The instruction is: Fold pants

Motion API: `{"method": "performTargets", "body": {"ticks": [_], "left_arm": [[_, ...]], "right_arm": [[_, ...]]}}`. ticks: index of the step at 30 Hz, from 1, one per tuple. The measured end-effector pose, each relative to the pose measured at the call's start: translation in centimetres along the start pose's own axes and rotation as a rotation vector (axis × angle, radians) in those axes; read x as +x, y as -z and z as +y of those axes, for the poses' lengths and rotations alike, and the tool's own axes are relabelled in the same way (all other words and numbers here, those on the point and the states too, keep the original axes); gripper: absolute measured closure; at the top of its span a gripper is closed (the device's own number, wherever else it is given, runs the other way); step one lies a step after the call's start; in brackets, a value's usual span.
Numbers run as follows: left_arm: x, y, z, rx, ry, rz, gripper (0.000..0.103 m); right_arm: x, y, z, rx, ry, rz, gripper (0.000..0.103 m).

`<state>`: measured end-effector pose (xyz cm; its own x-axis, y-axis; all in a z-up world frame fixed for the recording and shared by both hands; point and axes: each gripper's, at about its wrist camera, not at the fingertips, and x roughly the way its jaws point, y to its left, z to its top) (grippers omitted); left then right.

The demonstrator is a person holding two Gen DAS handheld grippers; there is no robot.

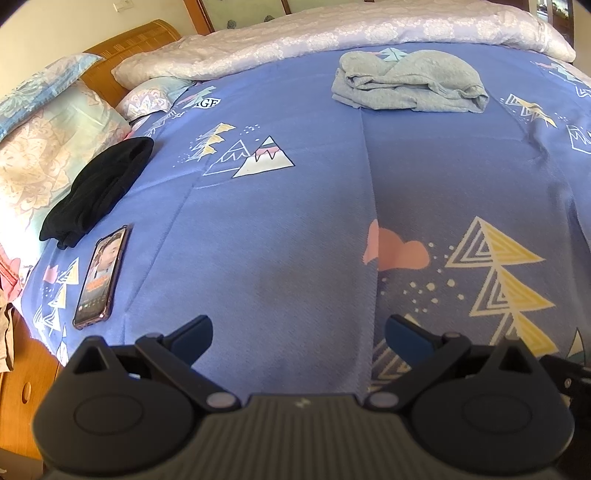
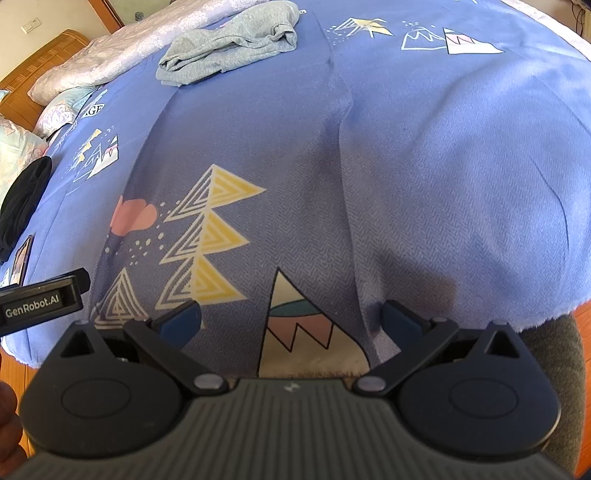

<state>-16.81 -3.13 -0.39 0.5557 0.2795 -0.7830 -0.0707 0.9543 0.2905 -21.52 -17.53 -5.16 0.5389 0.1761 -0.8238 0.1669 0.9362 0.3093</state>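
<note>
Grey pants (image 1: 408, 83) lie in a folded bundle on the far side of the blue patterned bedspread (image 1: 295, 221); they also show in the right wrist view (image 2: 231, 42) at the top left. My left gripper (image 1: 298, 336) is open and empty, hovering over the near part of the bed, far from the pants. My right gripper (image 2: 291, 321) is open and empty near the bed's front edge. The left gripper's side (image 2: 40, 302) shows at the left of the right wrist view.
A black folded garment (image 1: 98, 190) and a lit phone (image 1: 101, 273) lie at the bed's left side. Pillows (image 1: 44, 147) and a wooden headboard (image 1: 129, 40) are at the far left. A pale quilt (image 1: 332, 33) lies along the back.
</note>
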Motion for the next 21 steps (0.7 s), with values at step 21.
{"method": "performTargets", "body": {"ticks": [21], "left_arm": [[-0.34, -0.16, -0.07, 0.002, 0.008, -0.003, 0.000]], "right_arm": [[-0.01, 0.05, -0.12, 0.002, -0.001, 0.003, 0.000]]}}
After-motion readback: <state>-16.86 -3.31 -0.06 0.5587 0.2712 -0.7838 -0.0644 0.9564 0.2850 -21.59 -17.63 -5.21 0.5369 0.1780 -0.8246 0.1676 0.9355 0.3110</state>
